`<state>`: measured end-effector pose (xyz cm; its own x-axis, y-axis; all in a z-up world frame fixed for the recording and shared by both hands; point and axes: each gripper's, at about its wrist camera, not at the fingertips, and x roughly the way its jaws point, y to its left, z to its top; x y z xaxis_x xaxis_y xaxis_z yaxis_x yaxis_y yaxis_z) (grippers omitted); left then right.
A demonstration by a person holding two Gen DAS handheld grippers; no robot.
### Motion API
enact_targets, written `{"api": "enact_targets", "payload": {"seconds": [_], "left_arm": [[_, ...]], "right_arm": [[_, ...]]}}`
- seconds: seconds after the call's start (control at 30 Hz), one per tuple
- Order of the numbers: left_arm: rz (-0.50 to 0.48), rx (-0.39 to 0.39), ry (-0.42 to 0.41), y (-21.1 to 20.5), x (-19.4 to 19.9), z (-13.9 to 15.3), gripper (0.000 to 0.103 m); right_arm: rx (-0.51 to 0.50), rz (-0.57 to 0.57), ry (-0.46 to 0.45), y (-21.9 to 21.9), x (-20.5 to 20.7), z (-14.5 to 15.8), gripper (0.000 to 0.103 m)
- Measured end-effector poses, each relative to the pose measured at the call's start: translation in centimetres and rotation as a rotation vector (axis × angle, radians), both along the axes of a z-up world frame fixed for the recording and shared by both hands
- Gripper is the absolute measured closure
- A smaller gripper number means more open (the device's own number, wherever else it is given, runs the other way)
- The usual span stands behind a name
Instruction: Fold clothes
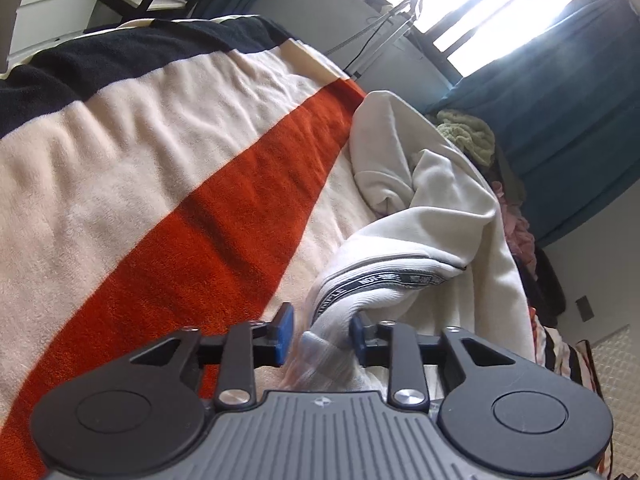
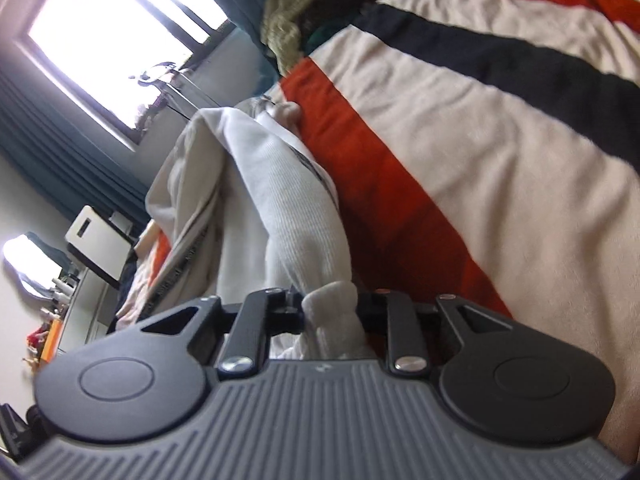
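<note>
left tongs [image 1: 322, 330]: partly apart, ribbed hem of white sweatshirt [image 1: 440, 216] between the blue pads | right tongs [image 2: 330, 312]: clamped on sweatshirt's ribbed edge | sweatshirt: bunched on striped blanket [image 1: 160, 160]

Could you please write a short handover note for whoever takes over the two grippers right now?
Left gripper: jaws partly apart around the ribbed hem of the white garment; whether it pinches is unclear.
Right gripper: shut on a bunched ribbed edge of the same garment.
The garment lies crumpled on the striped blanket, its printed band showing near the left gripper. More clothes are piled beyond it, towards the window.
Done: both grippers are at an edge of the garment. No fold shows.
Left: probably spread it flat, fold it, then take the pile.
</note>
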<state>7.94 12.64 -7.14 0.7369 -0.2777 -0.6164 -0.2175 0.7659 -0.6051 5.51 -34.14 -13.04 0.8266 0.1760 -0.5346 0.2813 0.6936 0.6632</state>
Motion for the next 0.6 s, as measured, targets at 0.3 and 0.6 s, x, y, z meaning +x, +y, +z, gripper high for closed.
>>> {"api": "enact_targets", "payload": {"seconds": [0.3,0.6], "left_arm": [[-0.024,-0.021,0.019,-0.4,0.4,-0.8,0.053],[-0.046,-0.024,-0.003,-0.8,0.1,-0.5,0.052]], "right_arm": [[0.069,-0.079,-0.096,-1.1,-1.9,1.1,0.073],[0.107,-0.127,-0.043,-2.1,-2.1,0.9,0.070]]}}
